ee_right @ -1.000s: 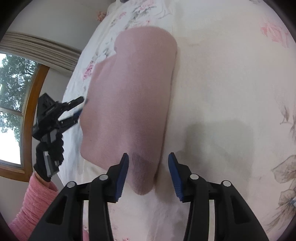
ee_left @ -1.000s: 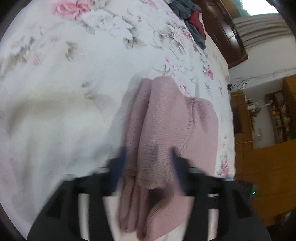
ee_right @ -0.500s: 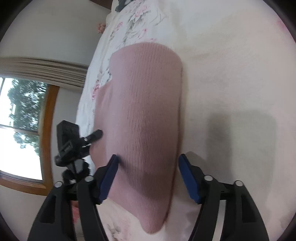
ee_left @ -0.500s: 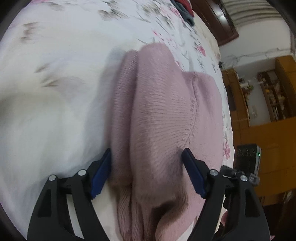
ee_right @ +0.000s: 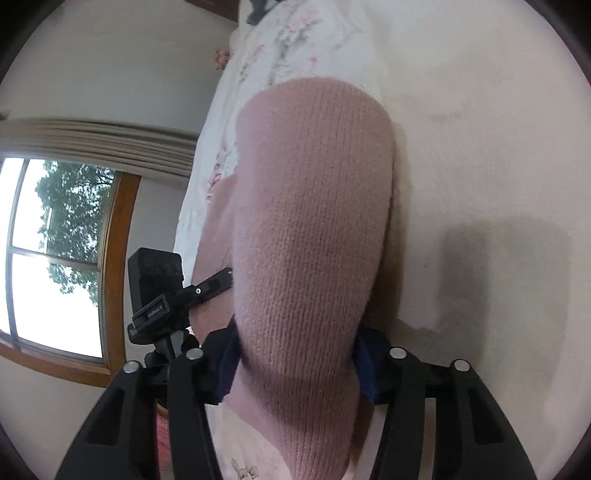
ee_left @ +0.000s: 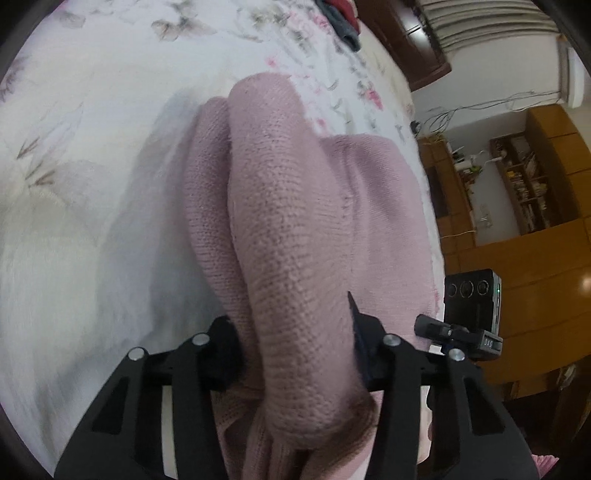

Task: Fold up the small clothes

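My left gripper [ee_left: 295, 343] had its fingers pressed against both sides of a thick fold of the pink knit sweater [ee_left: 295, 221], clamped on it near the garment's closest edge. From that wrist view, the fold ran away from the fingers as a rounded ridge, with a second, lower ridge just beside it on the left and a flatter panel with a seam on the right. My right gripper [ee_right: 295, 354] was likewise closed on the sweater [ee_right: 310, 221], its blue pads [ee_right: 364, 369] sunk into the knit on either side of a smooth, rolled-over fold. Each gripper showed up in the other's view: the right one [ee_left: 469, 317] just past the sweater's right edge, the left one [ee_right: 159, 291] beside the sweater's left edge, so both held the same near end of the garment. The sweater lay on a white floral bedspread [ee_left: 92, 147], which spread out all around it. Well beyond it, at the far end of the bed, sat a small heap of dark and red clothes [ee_left: 343, 18]. Wooden shelving [ee_left: 528, 184] stood off to one side, and a wood-framed window [ee_right: 62, 258] to the other.
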The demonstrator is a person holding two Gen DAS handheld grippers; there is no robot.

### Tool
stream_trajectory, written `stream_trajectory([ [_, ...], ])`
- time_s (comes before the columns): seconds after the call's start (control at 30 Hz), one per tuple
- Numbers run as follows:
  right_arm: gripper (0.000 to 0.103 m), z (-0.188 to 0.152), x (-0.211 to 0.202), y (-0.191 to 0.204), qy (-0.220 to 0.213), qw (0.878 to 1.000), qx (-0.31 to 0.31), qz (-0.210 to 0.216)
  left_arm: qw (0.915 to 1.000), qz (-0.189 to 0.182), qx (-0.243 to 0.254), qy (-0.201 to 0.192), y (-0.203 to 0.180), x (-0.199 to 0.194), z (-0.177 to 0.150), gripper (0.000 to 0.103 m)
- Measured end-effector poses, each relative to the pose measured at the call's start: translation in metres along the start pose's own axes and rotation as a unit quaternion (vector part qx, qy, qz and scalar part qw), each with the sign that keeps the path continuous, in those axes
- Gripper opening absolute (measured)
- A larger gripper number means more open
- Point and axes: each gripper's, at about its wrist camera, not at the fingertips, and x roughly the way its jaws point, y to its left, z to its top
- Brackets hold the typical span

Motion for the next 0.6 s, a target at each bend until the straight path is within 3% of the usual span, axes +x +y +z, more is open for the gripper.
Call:
stream_trajectory([
  [0.2, 0.051, -0.011, -0.047, 0.027, -0.017, 0.999, -0.029, 0.008, 0.9987, -0.05, 0.012, -0.004, -0.046, -0.004, -0.022, 0.043],
  [0.4, 0.051, -0.05, -0.128, 0.037, -0.042, 0.998, -0.04, 0.004, 0.9949, -0.094, 0.035, -0.009, -0.116, 0.005, -0.062, 0.043],
  [0.6, 0.051, -0.1, -0.198, 0.027, -0.053, 0.998, -0.035, -0.014, 0.9933, -0.089, 0.074, 0.006, -0.178, 0.029, -0.117, 0.043],
])
